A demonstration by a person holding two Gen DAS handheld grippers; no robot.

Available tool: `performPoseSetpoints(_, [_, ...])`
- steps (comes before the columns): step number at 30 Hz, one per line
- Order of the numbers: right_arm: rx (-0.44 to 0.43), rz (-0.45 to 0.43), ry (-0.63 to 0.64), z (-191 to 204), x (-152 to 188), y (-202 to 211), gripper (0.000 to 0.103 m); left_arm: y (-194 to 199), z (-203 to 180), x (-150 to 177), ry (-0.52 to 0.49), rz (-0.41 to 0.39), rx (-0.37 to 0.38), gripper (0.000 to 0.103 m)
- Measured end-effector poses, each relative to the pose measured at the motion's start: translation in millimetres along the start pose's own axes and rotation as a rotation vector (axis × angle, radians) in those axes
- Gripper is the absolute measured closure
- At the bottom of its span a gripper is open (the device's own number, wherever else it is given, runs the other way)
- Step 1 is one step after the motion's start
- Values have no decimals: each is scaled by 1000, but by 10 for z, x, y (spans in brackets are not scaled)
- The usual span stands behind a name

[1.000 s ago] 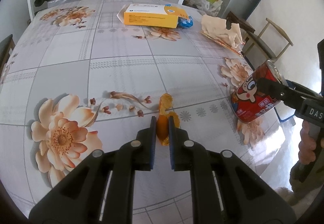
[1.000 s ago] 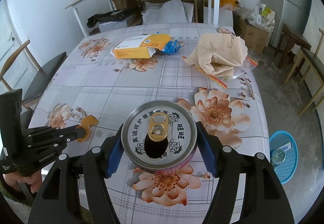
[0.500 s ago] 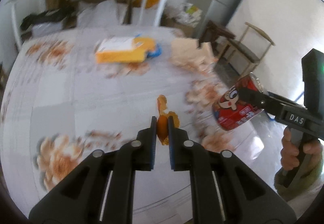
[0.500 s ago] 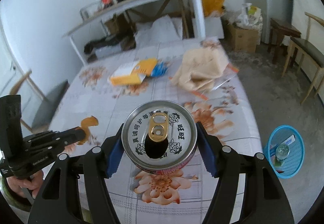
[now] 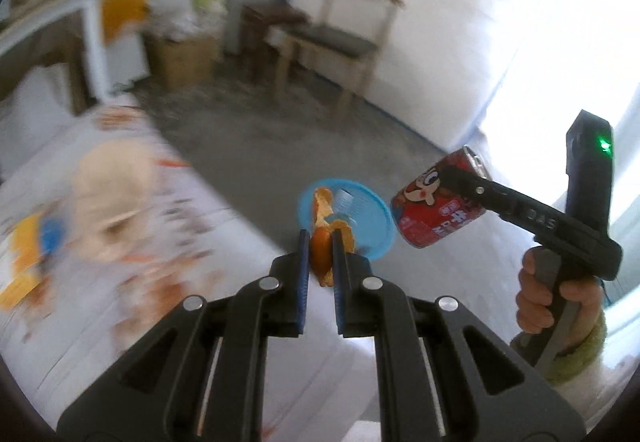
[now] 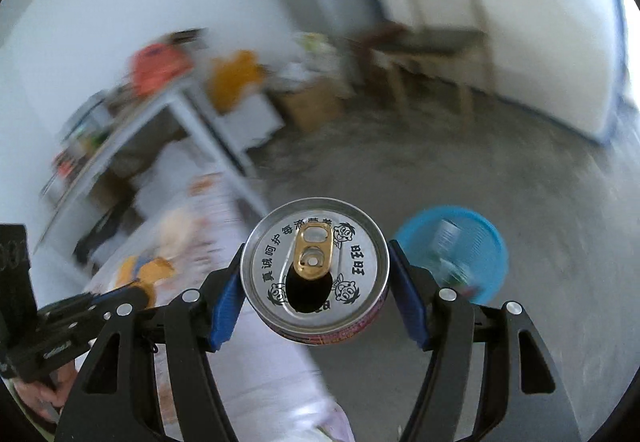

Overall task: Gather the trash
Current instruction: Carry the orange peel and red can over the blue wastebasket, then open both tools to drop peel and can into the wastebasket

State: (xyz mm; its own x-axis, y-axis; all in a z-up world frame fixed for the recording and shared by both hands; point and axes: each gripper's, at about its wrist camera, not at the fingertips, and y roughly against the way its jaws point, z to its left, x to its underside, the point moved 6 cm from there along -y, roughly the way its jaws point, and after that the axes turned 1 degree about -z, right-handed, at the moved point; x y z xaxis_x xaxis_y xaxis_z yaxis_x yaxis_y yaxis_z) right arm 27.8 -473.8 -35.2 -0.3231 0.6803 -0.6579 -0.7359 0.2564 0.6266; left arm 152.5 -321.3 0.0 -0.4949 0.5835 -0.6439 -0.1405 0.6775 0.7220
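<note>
My left gripper (image 5: 321, 242) is shut on a strip of orange peel (image 5: 322, 216), held in the air over the table's edge. Beyond it, on the floor, stands a round blue trash basket (image 5: 372, 218) with some rubbish inside. My right gripper (image 6: 316, 274) is shut on an opened red drink can (image 6: 316, 270), its silver top and gold pull tab facing the camera. In the left wrist view the same can (image 5: 436, 214) hangs to the right of the basket, clamped by the right gripper (image 5: 460, 182). In the right wrist view the basket (image 6: 476, 254) lies just right of the can.
The flowered table (image 5: 100, 282) carries a beige crumpled cloth (image 5: 110, 186) and a yellow box (image 5: 24, 254). A wooden chair (image 5: 340, 38), a dark stool (image 5: 264, 22) and a cardboard box (image 5: 188, 58) stand on the concrete floor by the wall. A hand (image 5: 556, 302) grips the right tool's handle.
Both grippers have swung right, away from the table's middle toward the floor and the blue basket, each rolling as it went. The peel and the can stay clamped.
</note>
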Motion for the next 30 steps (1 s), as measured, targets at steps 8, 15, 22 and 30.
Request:
performPoseSetpoints(8, [171,161,-233,-1375,74,-809,38,-1615,-629,-262,-92,268,61,94])
performPoseSetpoints(15, [277,189,-263,-1906,-127,-1628,37,-2407,-798,-494,-24,310,63,54])
performPoseSetpoints(22, [272,184,-312,-2125,8,-1775,34,-2175,-750,-527,31,237,72,48])
performPoseSetpoints(30, [229,168,-310,-2059,308,-1394,34,-1565,-545,-527,33,154,81,41])
